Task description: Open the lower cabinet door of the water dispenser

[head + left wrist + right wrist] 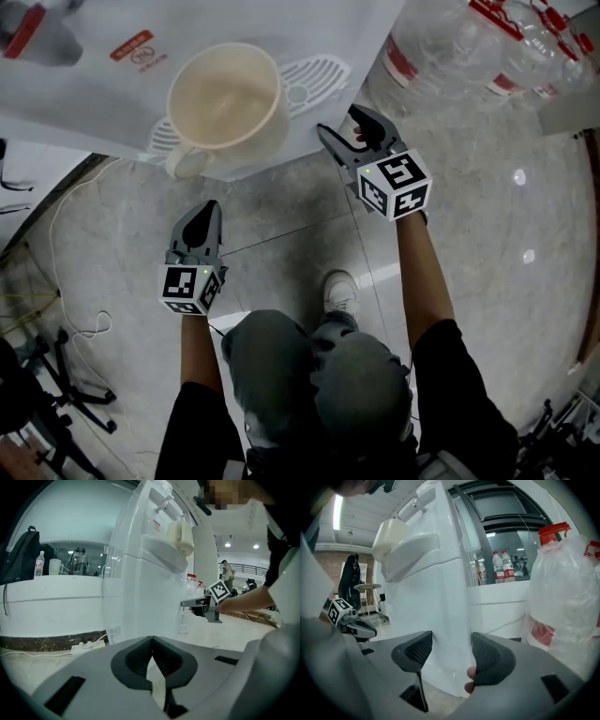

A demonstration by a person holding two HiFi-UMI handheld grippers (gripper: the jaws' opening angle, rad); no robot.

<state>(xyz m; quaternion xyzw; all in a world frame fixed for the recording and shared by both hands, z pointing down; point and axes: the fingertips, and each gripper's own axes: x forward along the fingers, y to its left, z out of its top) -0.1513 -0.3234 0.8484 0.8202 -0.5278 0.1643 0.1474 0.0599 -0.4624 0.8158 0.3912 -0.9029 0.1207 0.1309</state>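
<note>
The right gripper [450,649] stands spread, the dispenser's [84,103] smooth white corner edge between its jaws, unpinched. The door [424,611] is the flat lower front beneath the slotted tray [319,70] and cream cup [228,97]. The left gripper [151,641], pressed together and empty, hangs over open glossy floor [281,234]. A plastic-wrapped jug [567,597] crowds the right side

Overhead, plus two low dispenser [150,588] close-ups
</note>
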